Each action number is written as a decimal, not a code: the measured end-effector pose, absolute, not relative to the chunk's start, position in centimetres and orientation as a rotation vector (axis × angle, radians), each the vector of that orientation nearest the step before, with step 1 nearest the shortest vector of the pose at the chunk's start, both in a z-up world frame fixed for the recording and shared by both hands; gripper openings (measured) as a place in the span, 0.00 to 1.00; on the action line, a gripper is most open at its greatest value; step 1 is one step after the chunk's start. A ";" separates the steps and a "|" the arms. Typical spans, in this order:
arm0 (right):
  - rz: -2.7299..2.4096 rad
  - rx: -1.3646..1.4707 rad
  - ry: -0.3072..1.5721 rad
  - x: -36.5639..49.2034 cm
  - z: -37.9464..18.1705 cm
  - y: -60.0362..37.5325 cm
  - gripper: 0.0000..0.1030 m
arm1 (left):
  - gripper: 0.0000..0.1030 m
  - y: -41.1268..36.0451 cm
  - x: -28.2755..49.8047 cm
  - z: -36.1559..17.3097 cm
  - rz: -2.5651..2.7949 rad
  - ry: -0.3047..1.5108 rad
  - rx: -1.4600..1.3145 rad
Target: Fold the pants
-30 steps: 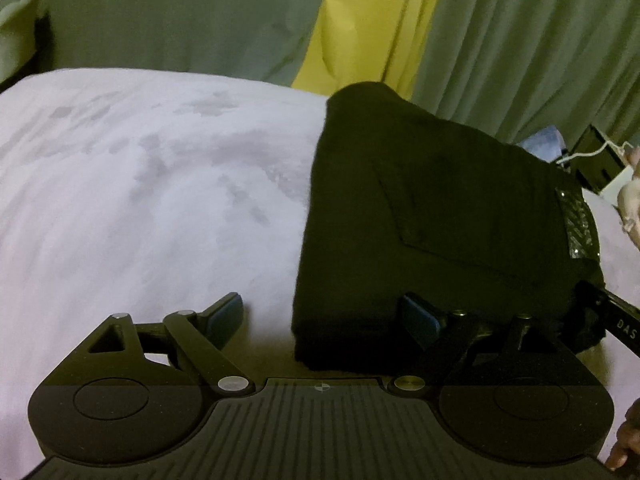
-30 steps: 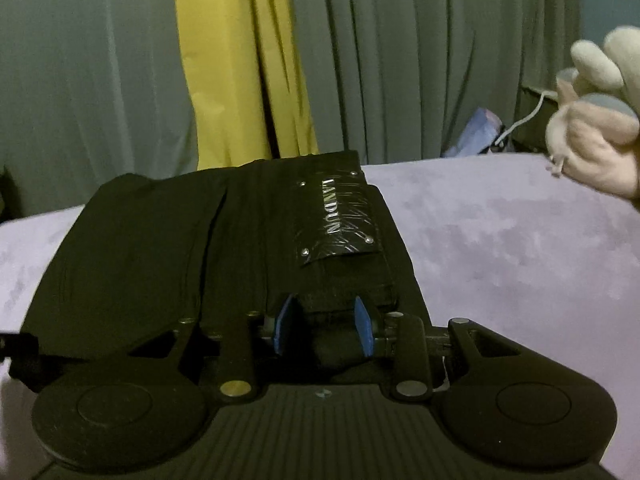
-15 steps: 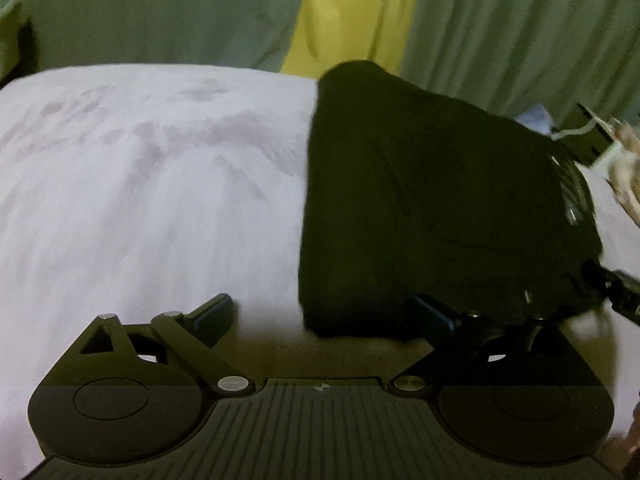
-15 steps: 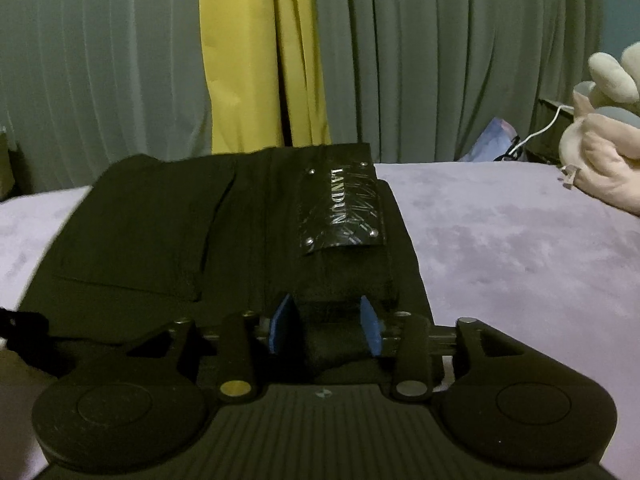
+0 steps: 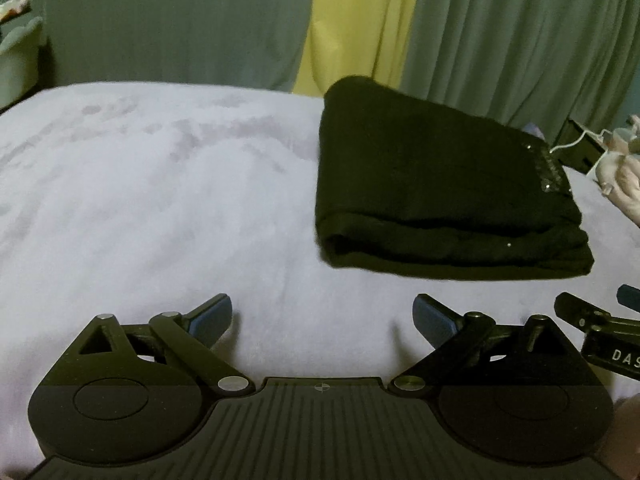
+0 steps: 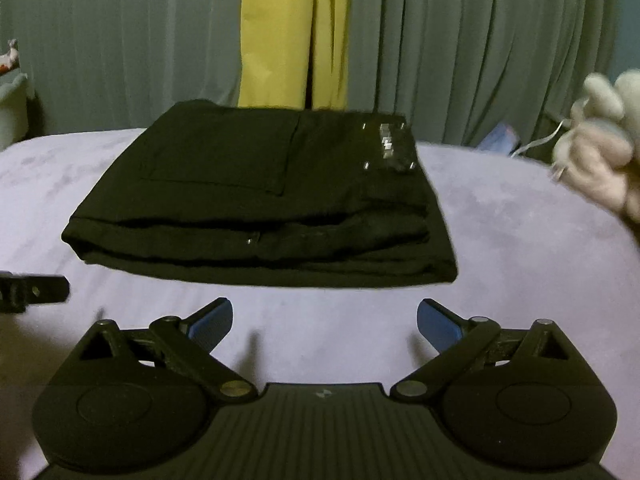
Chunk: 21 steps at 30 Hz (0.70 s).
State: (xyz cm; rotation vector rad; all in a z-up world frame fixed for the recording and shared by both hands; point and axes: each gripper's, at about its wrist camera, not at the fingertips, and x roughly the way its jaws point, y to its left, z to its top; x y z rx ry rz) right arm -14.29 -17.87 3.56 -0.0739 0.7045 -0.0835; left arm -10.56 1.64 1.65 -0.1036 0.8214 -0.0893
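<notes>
The right gripper (image 6: 325,320) has its jaws spreading wide, blue pads far apart, with only bare lavender cover between them. They grip nothing. The left gripper (image 5: 322,317) is likewise wide apart and empty over the same cover.

Just beyond both sets of jaws lie the pants (image 6: 264,200), black, folded into a flat stacked rectangle on the bed (image 6: 500,264). Neither gripper touches them; a strip of cover shows between pads and cloth in each view.

The right view sees the pants nearly head-on: a pocket seam on the top layer, a shiny riveted patch (image 6: 390,146) at the far right corner, and the stacked fold edges facing the camera. In the left view the pants (image 5: 436,192) sit to the right of centre, the patch only a thin sliver at their far right edge, and a broad bare stretch of bed (image 5: 160,200) fills the left.

Each view catches the tip of the other gripper at its edge.

Behind the bed hang grey-green curtains (image 6: 460,40) with a yellow panel (image 6: 288,32). A pale plush toy (image 6: 600,136), blurred, sits at the right with a white cable beside it.
</notes>
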 end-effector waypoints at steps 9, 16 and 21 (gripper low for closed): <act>-0.120 -0.051 0.667 -15.2 4.1 -18.2 0.96 | 0.97 0.5 -10.7 0.8 -0.101 0.850 -0.025; -0.128 -0.070 0.672 -14.9 3.7 -17.7 0.96 | 0.97 1.0 -10.4 0.5 -0.077 0.870 -0.058; -0.125 -0.084 0.665 -15.0 3.5 -17.4 0.96 | 0.97 0.9 -10.4 0.4 -0.083 0.870 -0.048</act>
